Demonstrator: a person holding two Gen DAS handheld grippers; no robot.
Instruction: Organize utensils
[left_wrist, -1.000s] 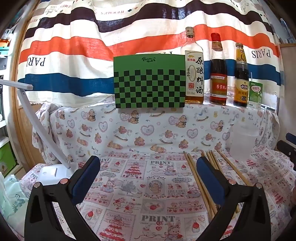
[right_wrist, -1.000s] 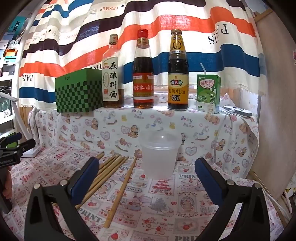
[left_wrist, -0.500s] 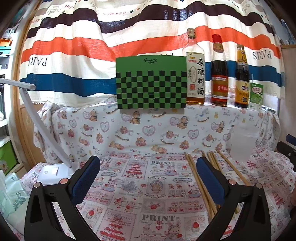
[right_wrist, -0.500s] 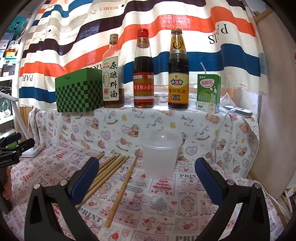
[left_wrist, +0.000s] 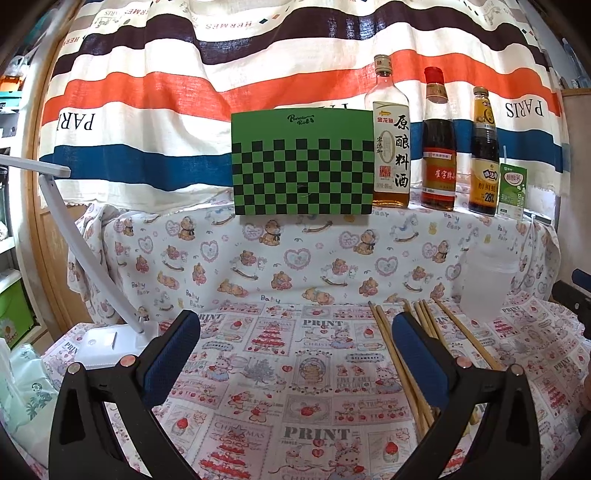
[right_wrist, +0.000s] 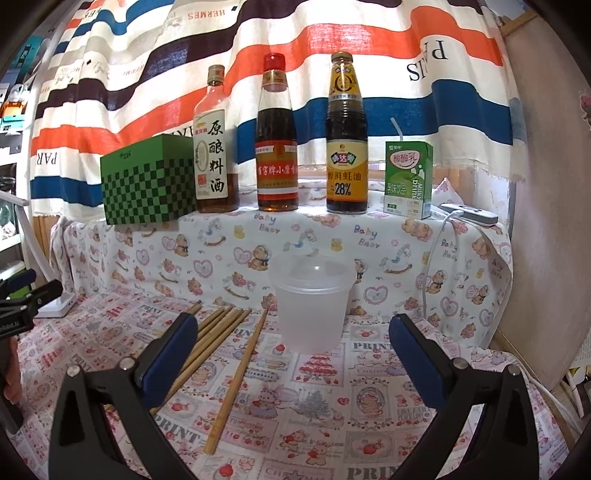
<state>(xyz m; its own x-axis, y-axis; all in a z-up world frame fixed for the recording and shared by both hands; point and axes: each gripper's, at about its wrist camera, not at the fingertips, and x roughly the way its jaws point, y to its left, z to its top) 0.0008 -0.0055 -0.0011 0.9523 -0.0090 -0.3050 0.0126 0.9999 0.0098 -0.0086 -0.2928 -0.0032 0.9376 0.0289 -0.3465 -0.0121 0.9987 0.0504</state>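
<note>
Both tools spread, empty. Loose wooden chopsticks (right_wrist: 218, 343) lie ahead-left of my right tool (right_wrist: 291, 332), long axis running away; translucent plastic cup (right_wrist: 310, 301) dead ahead.

Bright, even daylight glowing through the striped curtain (right_wrist: 332, 74), soft faint shadows on the printed cloth (left_wrist: 295, 369), strong fisheye bending and dark corners, centre sharp, edges slightly soft

Both wrist cameras sit low over the tablecloth (left_wrist: 295, 369), facing the striped curtain (right_wrist: 147, 74), left view nearer the green checkered box (left_wrist: 301, 162), right nearer the plastic cup (right_wrist: 310, 306); both share the chopsticks (right_wrist: 229, 373).
</note>
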